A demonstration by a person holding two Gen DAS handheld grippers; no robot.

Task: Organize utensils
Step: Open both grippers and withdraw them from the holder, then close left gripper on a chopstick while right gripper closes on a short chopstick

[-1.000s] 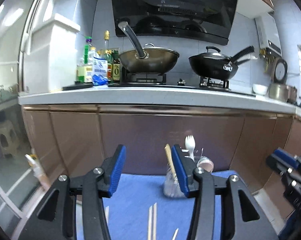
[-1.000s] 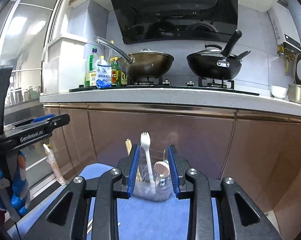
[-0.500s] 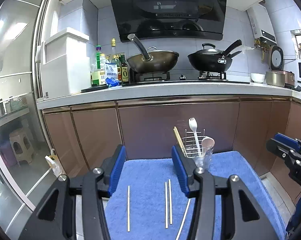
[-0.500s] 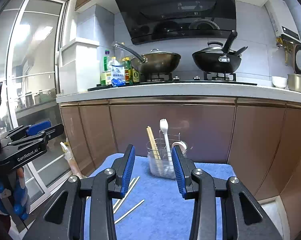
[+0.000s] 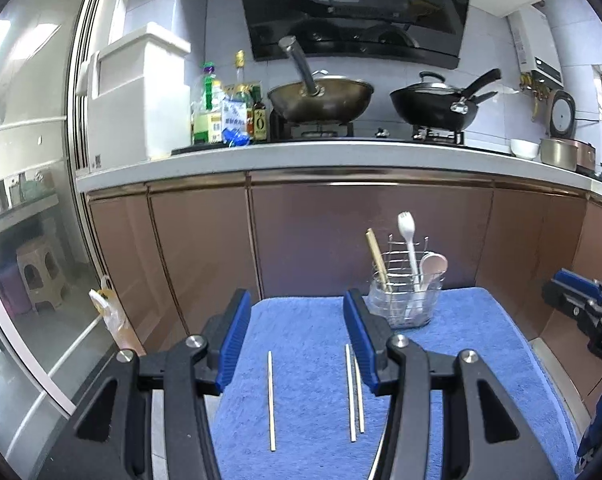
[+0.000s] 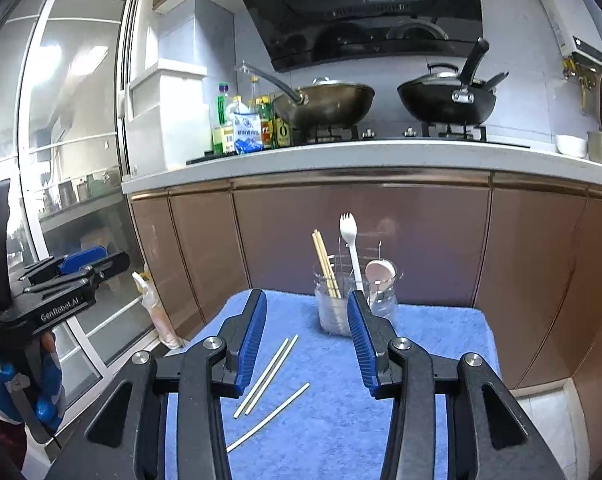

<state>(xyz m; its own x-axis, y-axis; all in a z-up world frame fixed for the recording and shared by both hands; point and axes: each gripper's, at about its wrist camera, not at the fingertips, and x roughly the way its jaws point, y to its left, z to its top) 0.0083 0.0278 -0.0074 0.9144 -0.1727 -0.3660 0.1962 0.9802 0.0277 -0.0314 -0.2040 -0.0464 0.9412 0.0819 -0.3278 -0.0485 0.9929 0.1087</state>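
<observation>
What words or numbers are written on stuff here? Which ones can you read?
"GenRobot.AI": on the left tool.
"0": on the dark bottle by the stove.
Blue-and-white packet: print too blurred to read.
Other bottles: labels too small to read.

Home kitchen, gas hob [image 5: 381, 134] with wok [image 5: 321, 98] and black pan [image 5: 433, 110], range hood [image 5: 353, 8], brown cabinets [image 6: 361, 236], oil bottles [image 6: 257, 124]
</observation>
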